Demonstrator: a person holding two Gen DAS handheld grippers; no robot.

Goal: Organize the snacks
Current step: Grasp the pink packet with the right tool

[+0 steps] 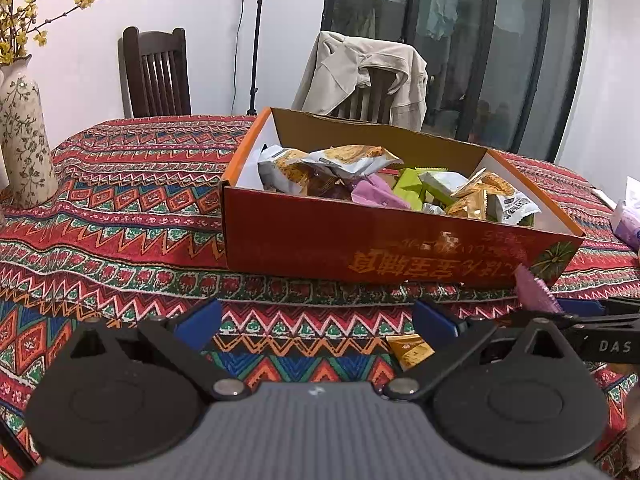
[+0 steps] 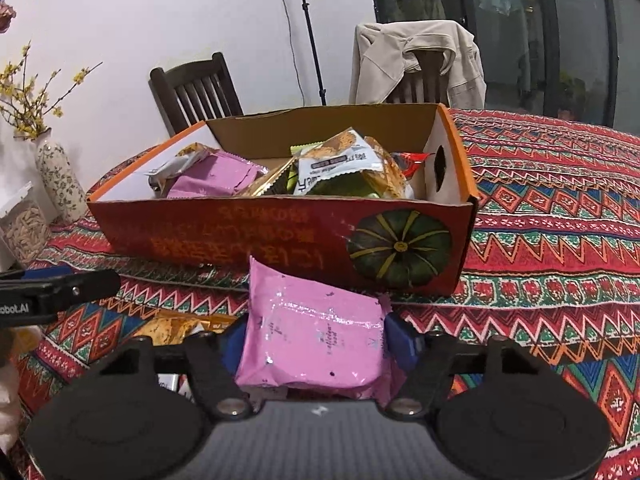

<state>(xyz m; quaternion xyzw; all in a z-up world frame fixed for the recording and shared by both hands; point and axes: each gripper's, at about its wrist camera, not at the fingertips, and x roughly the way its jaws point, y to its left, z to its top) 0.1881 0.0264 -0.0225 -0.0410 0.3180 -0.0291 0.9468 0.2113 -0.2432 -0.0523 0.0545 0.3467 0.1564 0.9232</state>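
An open red cardboard box [image 1: 360, 240] stands on the patterned tablecloth and holds several wrapped snacks [image 1: 348, 164]. It also shows in the right wrist view [image 2: 240, 236], with snacks [image 2: 340, 164] piled inside. My left gripper [image 1: 318, 318] is open and empty, in front of the box. A gold snack packet [image 1: 410, 350] lies on the cloth by its right finger. My right gripper [image 2: 314, 340] is shut on a pink snack packet [image 2: 312, 332], held just before the box's front wall. That packet's edge [image 1: 534, 290] shows in the left wrist view.
A flowered vase [image 1: 22, 136] stands at the table's left, with a clear jar [image 2: 22, 228] near it. Two chairs [image 1: 156, 72] stand behind the table, one draped with a beige jacket [image 1: 364, 68]. A purple pack [image 1: 628, 224] lies at right. A gold packet [image 2: 172, 326] lies under the left gripper.
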